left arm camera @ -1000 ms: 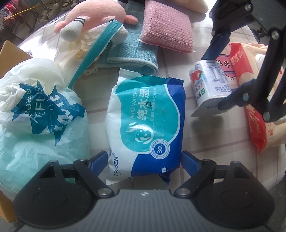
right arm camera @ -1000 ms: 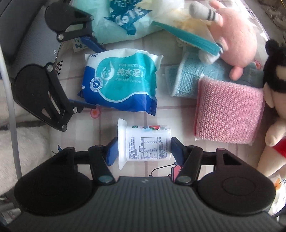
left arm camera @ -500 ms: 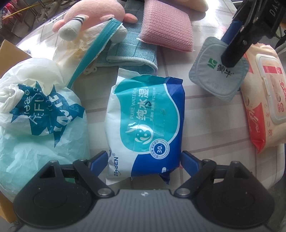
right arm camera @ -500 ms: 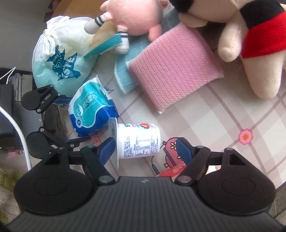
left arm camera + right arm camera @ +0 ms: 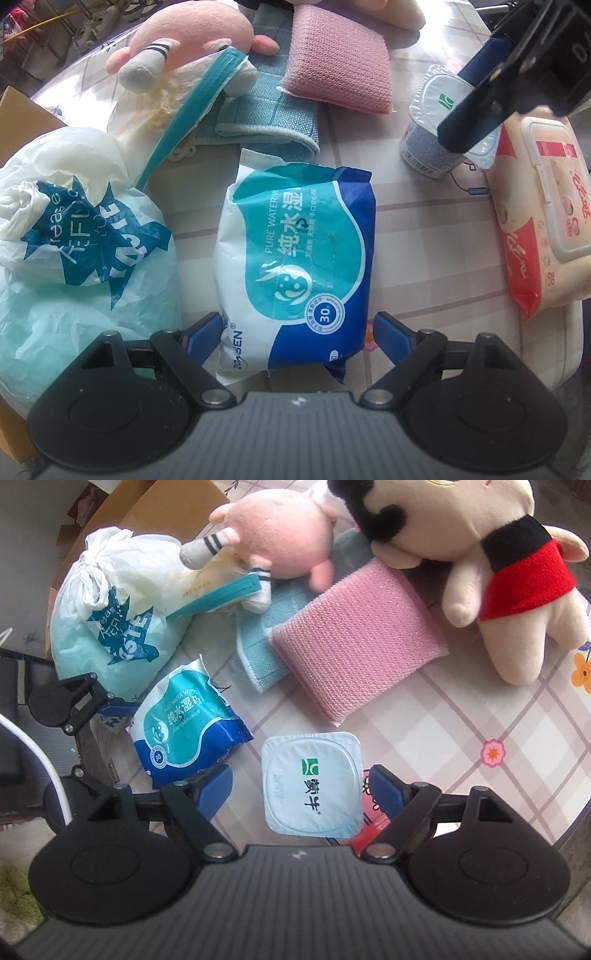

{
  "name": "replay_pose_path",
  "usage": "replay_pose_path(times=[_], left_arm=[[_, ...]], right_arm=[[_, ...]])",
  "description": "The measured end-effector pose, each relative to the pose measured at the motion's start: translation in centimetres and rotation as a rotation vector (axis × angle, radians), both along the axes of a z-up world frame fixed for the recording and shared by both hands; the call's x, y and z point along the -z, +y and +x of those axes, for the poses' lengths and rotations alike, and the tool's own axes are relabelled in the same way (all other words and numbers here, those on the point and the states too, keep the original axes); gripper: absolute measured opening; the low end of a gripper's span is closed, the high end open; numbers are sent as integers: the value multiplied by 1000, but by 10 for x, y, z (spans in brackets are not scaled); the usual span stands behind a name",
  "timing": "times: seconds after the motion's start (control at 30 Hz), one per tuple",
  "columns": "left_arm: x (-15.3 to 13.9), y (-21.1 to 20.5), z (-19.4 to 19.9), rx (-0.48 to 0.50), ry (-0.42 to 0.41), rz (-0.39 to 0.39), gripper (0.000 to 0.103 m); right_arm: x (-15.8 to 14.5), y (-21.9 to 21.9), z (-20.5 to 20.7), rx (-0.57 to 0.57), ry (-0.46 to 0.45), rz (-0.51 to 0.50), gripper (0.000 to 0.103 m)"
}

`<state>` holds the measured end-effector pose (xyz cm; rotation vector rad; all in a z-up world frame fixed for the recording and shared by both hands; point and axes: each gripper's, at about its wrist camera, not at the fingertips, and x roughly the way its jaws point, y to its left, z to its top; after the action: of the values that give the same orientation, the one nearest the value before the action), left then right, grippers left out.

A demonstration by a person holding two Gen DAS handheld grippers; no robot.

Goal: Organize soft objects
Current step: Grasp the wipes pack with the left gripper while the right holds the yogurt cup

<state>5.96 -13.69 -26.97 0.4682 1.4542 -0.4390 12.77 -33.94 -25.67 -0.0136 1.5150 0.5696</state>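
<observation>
Two tools are at work on a crowded surface (image 5: 436, 236). The left tool (image 5: 295, 332) has its blue fingers spread apart on either side of the near end of the blue wipes pack (image 5: 295, 258), which lies flat near the surface's near edge; the fingers are close beside the wrapper but do not appear to press it. The right tool (image 5: 301, 786) is also spread, straddling the yogurt cup (image 5: 312, 782), which stands upright with its foil lid up beside the red wipes pack (image 5: 543, 221) at the right edge; in the right wrist view there are gaps between fingers and cup.

I judge the blue wipes pack light and pliant, with a slick film that could slide, so a squeeze across its short width near the middle should hold best. The cup looks thin-walled and easily dented; its foil lid is no place to grip. The pink sponge (image 5: 356, 642) and folded cloth (image 5: 266, 118) lie towards the far edge.
</observation>
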Motion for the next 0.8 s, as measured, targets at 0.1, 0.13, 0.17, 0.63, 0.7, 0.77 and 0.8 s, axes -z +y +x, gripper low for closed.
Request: replay_pose_path(times=[0.1,0.13,0.17,0.63,0.7,0.77,0.8], left_arm=[[0,-1,1,-4,-4,-2,89],[-1,-1,1,-6,-6,-6,89],[-2,-2,1,-6,-9,-9,89],[0,-38,21,13,-63,25,94],[-2,-45,21,19,-71,28,96],[-4,-50,19,38,-92,34,98],[-5,-54,17,54,-104,39,98]], right_arm=[[6,13,-7,-36,-41,-69,78],[10,16,-9,-43,-46,-94,71],[12,17,-10,-45,-49,-114,60],[14,9,-11,-1,-39,-97,60],[14,9,-12,-1,-38,-95,60],[13,8,-13,-4,-37,-94,60],[14,8,-13,-6,-35,-94,60]])
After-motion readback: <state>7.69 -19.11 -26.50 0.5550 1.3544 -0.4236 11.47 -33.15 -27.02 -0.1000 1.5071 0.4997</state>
